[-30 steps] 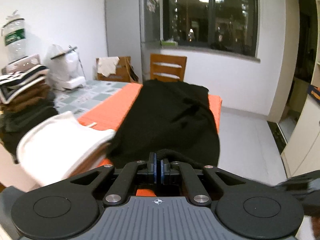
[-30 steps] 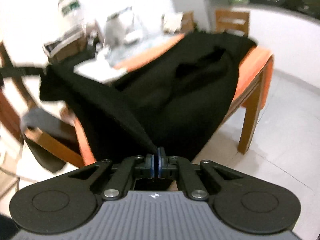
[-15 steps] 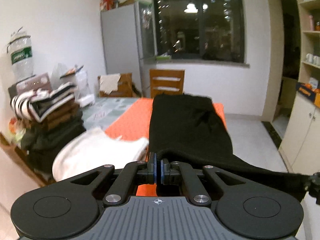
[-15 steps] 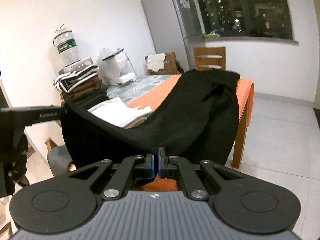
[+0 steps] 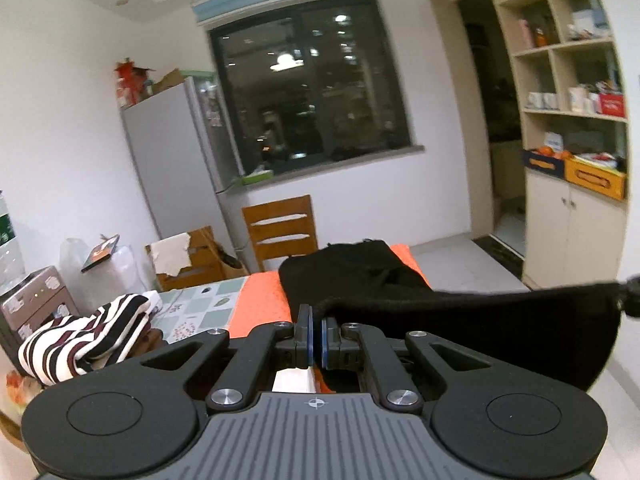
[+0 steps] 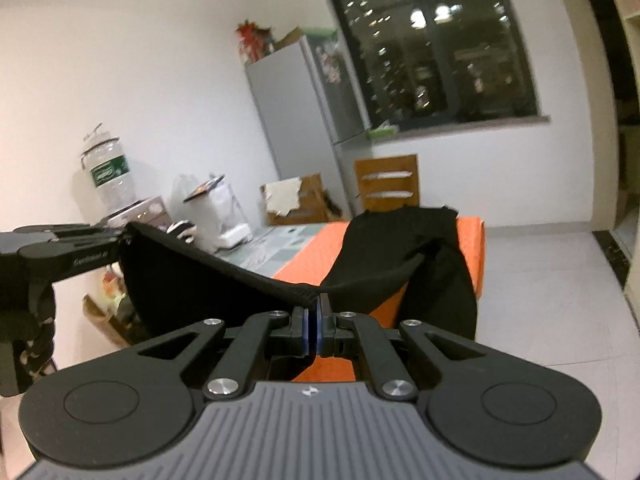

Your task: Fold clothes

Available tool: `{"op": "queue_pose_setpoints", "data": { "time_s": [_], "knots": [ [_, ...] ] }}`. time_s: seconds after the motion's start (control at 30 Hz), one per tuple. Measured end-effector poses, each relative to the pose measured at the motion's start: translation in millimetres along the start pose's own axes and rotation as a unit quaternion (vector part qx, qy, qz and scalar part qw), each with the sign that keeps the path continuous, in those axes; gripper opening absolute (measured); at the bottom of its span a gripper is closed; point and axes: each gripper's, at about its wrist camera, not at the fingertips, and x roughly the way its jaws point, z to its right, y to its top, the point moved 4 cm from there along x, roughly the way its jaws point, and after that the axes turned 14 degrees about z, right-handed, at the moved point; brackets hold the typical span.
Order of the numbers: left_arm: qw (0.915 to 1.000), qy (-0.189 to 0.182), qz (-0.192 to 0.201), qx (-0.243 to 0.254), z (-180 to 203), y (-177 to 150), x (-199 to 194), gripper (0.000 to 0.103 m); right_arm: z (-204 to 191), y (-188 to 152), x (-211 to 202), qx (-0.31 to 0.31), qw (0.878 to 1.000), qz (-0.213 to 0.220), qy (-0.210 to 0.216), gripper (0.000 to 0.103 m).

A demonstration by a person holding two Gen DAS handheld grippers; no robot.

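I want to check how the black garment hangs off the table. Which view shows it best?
The right wrist view: the black garment spans from table edge to both grips, its side drooping over the orange cloth. The left wrist view shows only its top and stretched edge.

Left gripper (image 5: 315,330): jaws pinched together on ribbed edge of black garment (image 5: 480,320), pointing slightly downward, roughly level in roll. Right gripper (image 6: 311,326): jaws likewise clamped on same edge, fabric corner nipped between pads, pointing slightly downward. Both raised, held apart, edge stretched between them. In right wrist view, left gripper appears at far left, side-on, fingers aimed toward frame centre. Right gripper's tip just visible at right edge of left wrist view.
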Motion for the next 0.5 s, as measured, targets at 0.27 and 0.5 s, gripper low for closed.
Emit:
{"op": "queue_pose_setpoints", "data": {
  "time_s": [0.27, 0.5],
  "knots": [
    [0.9985, -0.012, -0.053, -0.002, -20, -97, -31, 0.007, -52, -74, -6, -0.032, 0.998, -0.050, -0.033, 0.005],
    [0.9918, -0.013, -0.122, -0.038, -25, -173, -41, 0.013, -81, -138, -1, -0.077, 0.992, -0.096, -0.041, 0.006]
  ]
}}
